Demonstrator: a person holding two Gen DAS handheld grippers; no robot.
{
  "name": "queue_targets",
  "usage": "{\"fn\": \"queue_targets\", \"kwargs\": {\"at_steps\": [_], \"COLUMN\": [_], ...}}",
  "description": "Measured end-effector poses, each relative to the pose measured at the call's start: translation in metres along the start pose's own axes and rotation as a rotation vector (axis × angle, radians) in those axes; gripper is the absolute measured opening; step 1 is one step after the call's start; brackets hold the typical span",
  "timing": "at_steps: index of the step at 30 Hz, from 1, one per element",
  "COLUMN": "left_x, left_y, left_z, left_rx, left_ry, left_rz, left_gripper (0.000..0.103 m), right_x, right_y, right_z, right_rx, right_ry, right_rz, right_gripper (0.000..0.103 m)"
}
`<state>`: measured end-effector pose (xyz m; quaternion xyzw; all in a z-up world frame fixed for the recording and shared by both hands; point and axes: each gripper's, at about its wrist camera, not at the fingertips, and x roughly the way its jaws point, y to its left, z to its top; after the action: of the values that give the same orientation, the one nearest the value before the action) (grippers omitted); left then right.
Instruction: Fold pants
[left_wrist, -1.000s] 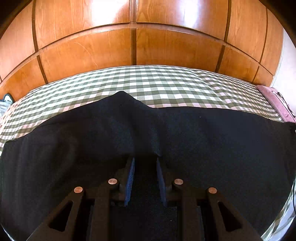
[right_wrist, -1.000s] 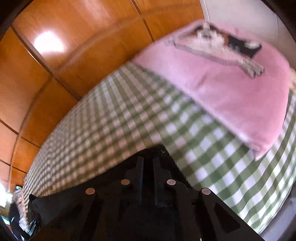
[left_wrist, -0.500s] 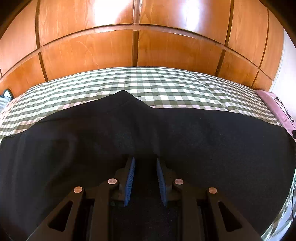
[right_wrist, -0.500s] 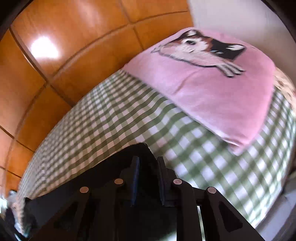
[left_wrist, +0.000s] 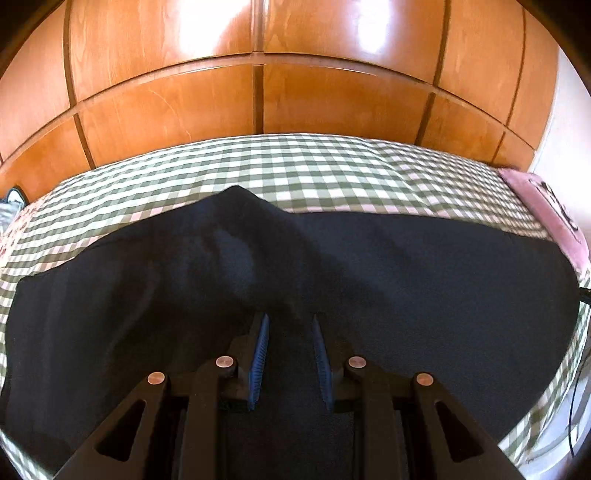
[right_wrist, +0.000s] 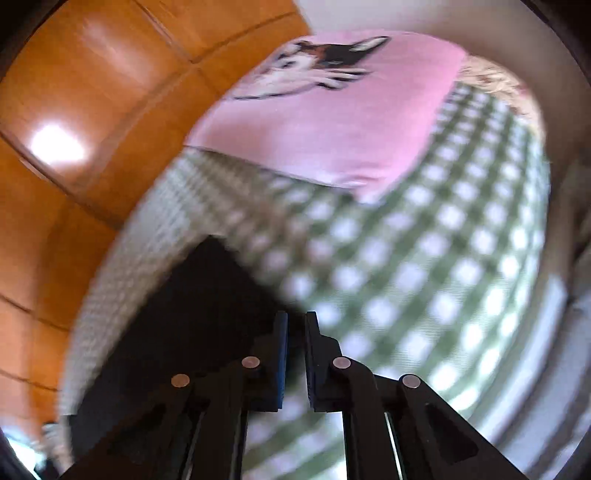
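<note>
We see the bed (left_wrist: 295, 166), checked cover, with the dark pants (left_wrist: 406, 277) spread across its near half, one end reaching the pink pillow (right_wrist: 332, 122) at the head edge. Left gripper (left_wrist: 290, 332): fingers partly apart, bunched cloth between them, apparently pinched. Right gripper (right_wrist: 293, 325): fingers nearly closed, nothing visibly held, just off the pants' corner. We judge a fold underway; next needs a corner regrasp.

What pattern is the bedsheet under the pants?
Green-and-white check bedsheet, clearest in the left wrist view.
</note>
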<state>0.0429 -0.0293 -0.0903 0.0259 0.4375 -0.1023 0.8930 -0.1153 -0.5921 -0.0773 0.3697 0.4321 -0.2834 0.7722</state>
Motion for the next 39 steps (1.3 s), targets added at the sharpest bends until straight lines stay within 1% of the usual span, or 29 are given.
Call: {"fn": "queue_targets", "kwargs": {"at_steps": [1, 2, 5, 7, 8, 9, 10, 11, 12, 13, 16, 20, 21, 25, 27, 30, 31, 32, 33, 34, 35, 36, 39], "left_x": [-0.002, -0.002, -0.006, -0.008, -0.008, -0.008, -0.008, -0.008, -0.009, -0.009, -0.009, -0.008, -0.008, -0.008, -0.008, -0.008, -0.008, -0.008, -0.009, -0.009, -0.009, -0.009, -0.010], "left_y": [-0.004, -0.005, -0.009, -0.010, -0.010, -0.010, -0.010, -0.010, -0.010, -0.009, -0.006, -0.005, -0.004, -0.003, -0.001, 0.001, 0.001, 0.001, 0.001, 0.002, 0.002, 0.003, 0.005], "left_z": [-0.005, -0.007, -0.015, -0.017, -0.018, -0.019, -0.020, -0.021, -0.022, -0.022, -0.023, -0.025, -0.025, -0.026, -0.027, -0.026, -0.027, -0.027, -0.027, -0.028, -0.028, -0.029, -0.030], "left_rx": [0.016, 0.025, 0.027, 0.014, 0.007, 0.001, -0.003, -0.003, 0.000, 0.001, -0.010, -0.017, -0.018, -0.025, -0.033, -0.044, -0.043, -0.041, -0.041, -0.041, -0.042, -0.044, -0.047], "left_ry": [0.004, 0.007, 0.012, 0.011, 0.013, 0.015, 0.017, 0.015, 0.012, 0.012, 0.010, 0.004, 0.003, -0.001, -0.004, -0.008, -0.009, -0.011, -0.012, -0.013, -0.013, -0.014, -0.017], "left_rz": [0.020, 0.029, 0.036, 0.033, 0.031, 0.031, 0.030, 0.028, 0.027, 0.024, 0.012, 0.004, 0.002, -0.001, -0.008, -0.016, -0.016, -0.015, -0.016, -0.018, -0.020, -0.023, -0.030], "left_gripper": [0.024, 0.024, 0.024, 0.025, 0.026, 0.026, 0.026, 0.026, 0.026, 0.027, 0.027, 0.027, 0.027, 0.027, 0.027, 0.027, 0.027, 0.027, 0.027, 0.027, 0.027, 0.027, 0.027], "right_x": [0.003, 0.004, -0.017, -0.026, -0.030, -0.034, -0.037, -0.039, -0.040, -0.036, -0.026, -0.006, -0.003, 0.010, 0.013, 0.012, 0.011, 0.013, 0.015, 0.018, 0.021, 0.024, 0.026], "right_y": [-0.006, -0.011, -0.023, -0.025, -0.024, -0.022, -0.019, -0.016, -0.012, -0.002, 0.008, 0.024, 0.025, 0.020, 0.020, 0.024, 0.025, 0.028, 0.030, 0.032, 0.032, 0.032, 0.034], "right_z": [-0.002, -0.004, -0.016, -0.024, -0.030, -0.037, -0.042, -0.048, -0.053, -0.057, -0.066, -0.072, -0.073, -0.070, -0.068, -0.062, -0.060, -0.059, -0.057, -0.056, -0.055, -0.054, -0.051], "right_rx": [0.011, 0.028, 0.071, 0.090, 0.100, 0.105, 0.106, 0.110, 0.113, 0.118, 0.136, 0.154, 0.161, 0.279, 0.314, 0.312, 0.311, 0.308, 0.297, 0.288, 0.286, 0.283, 0.242], "right_ry": [0.018, 0.023, -0.036, -0.041, -0.041, -0.045, -0.050, -0.058, -0.057, -0.046, -0.015, 0.035, 0.034, 0.001, -0.012, -0.034, -0.039, -0.044, -0.042, -0.038, -0.035, -0.030, -0.024], "right_rz": [-0.027, -0.003, 0.126, 0.223, 0.269, 0.300, 0.317, 0.343, 0.374, 0.392, 0.433, 0.450, 0.452, 0.503, 0.496, 0.472, 0.464, 0.449, 0.434, 0.420, 0.407, 0.397, 0.381], "right_gripper": [0.007, 0.007, 0.007, 0.014, 0.032, 0.062, 0.075, 0.079, 0.079, 0.079, 0.079, 0.079, 0.079, 0.079, 0.079, 0.078, 0.076, 0.068, 0.057, 0.050, 0.035, 0.029, 0.024]}}
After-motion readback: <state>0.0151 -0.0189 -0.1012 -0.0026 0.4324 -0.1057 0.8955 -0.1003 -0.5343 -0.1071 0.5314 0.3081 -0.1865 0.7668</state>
